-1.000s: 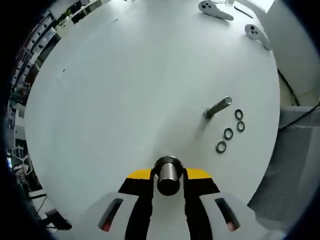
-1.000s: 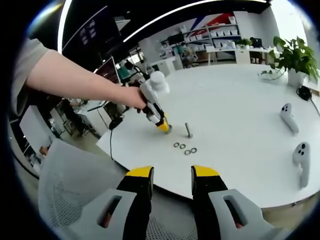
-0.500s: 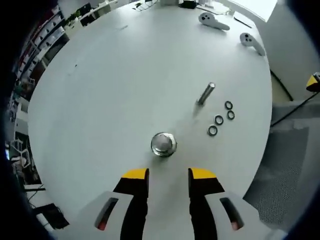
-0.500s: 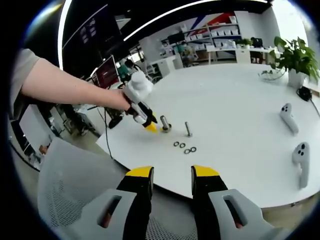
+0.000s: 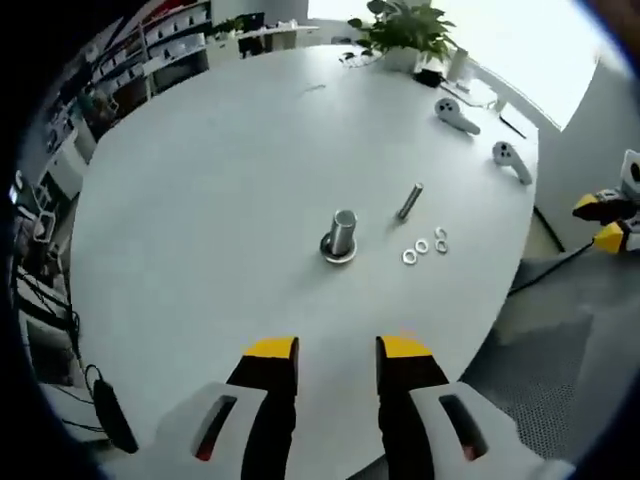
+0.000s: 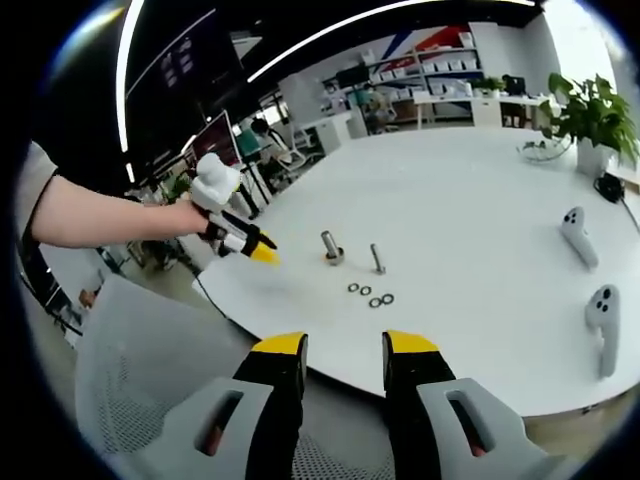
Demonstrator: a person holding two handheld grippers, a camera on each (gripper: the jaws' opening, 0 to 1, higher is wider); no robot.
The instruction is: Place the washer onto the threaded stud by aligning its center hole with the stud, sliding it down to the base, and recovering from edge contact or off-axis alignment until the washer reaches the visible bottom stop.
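Left gripper view: looking down over the round white table point(image 5: 200, 200) from off its near edge; left gripper point(image 5: 337, 365) hanging above the rim with jaws parted by a moderate gap and gripping nothing, apparently parked clear so the work area reads unobstructed. Standing upright near table centre: a stubby metal cylinder on a flanged base point(image 5: 340, 237), set on its flange presumably for stability. Just to its right, the slimmer threaded stud point(image 5: 409, 201), appearing tilted here, though fisheye distortion may account for that. Lying flat beside the stud's foot and apart from it: a short row of washers point(image 5: 425, 244), exact count unclear in this view, staged within easy reach of the stud. Further back: two white controllers point(image 5: 480, 135) and a potted plant point(image 5: 405, 30), well apart from the work. Right gripper point(image 5: 610, 222) entering at the right margin, off the table. Right gripper view: facing the table from beyond its edge over a grey mesh chair back point(image 6: 150, 400); right gripper point(image 6: 343, 385) likewise parted and carrying nothing, positioned facing the washers point(image 6: 370, 296), which suggests the pick is to come from this side. Stud point(image 6: 377, 260) reading upright here, bare, no washer on it; cylinder point(image 6: 330, 248) just left of it. Left gripper point(image 6: 240, 240) held out by a bare forearm beside the table's left edge. Judgement: task at its start, washer not yet picked, alignment not yet attempted
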